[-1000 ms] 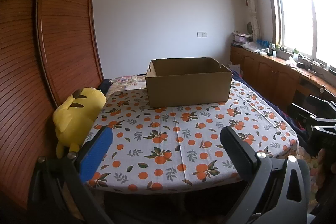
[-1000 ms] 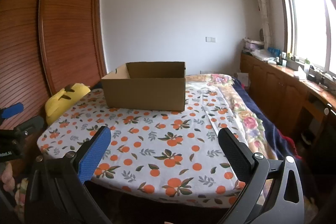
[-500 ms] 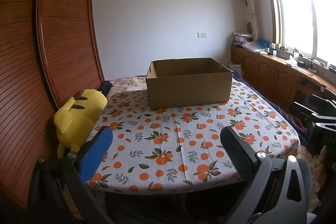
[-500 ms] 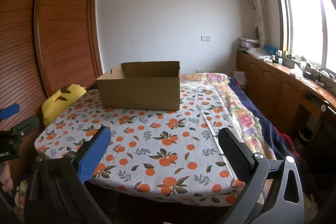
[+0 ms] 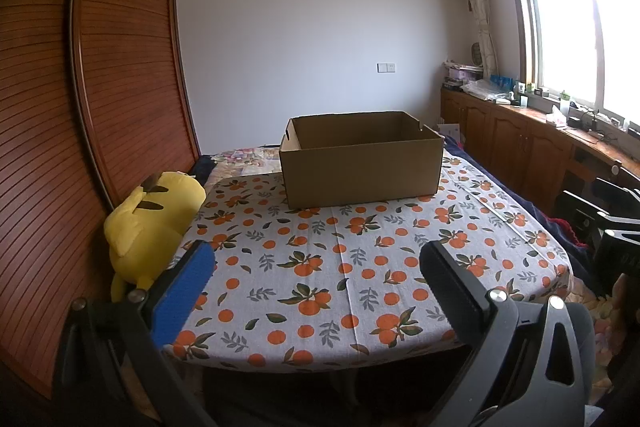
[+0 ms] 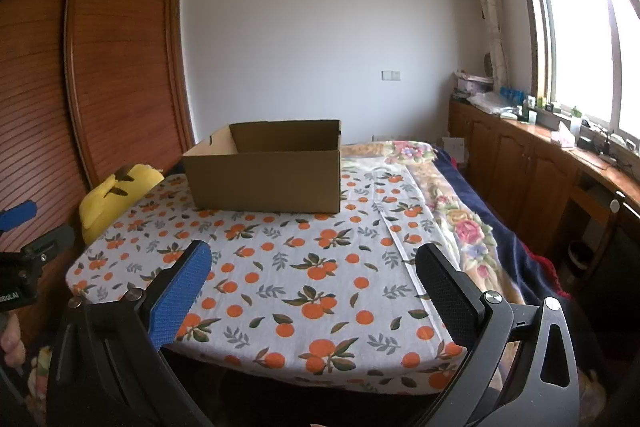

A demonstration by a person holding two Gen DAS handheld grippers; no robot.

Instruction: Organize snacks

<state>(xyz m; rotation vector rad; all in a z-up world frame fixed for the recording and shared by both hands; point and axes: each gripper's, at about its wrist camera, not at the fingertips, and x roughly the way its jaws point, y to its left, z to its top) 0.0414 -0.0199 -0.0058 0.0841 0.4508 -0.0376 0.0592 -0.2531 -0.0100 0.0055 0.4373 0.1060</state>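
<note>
A: Two views, and hardly a shift across the last second. Left gripper [image 5: 318, 255] held level as before, jaws spread wide, nothing between them. Same for the right gripper [image 6: 313, 253]: spread, bare, nudged only a touch, with the cardboard box [image 6: 264, 183] drifting slightly left in its view.

B: Meaning for the task?

A: Probably not begun. No snack visible anywhere, neither ahead of the jaws nor to either side. Looks like a pause before a first reach.

B: And the box?

A: Well ahead of both pairs of jaws, on the far part of the counter [image 5: 360, 267] with the orange-print cloth. Straight ahead of the left jaws, ahead and to the left of the right ones. Plain brown, top open, upright, hand slot cut in the left wall. Apparently empty, though floor hidden behind the near wall. Yellow plush toy [image 5: 152, 223] off to the left of the left jaws, beside the counter edge.
</note>
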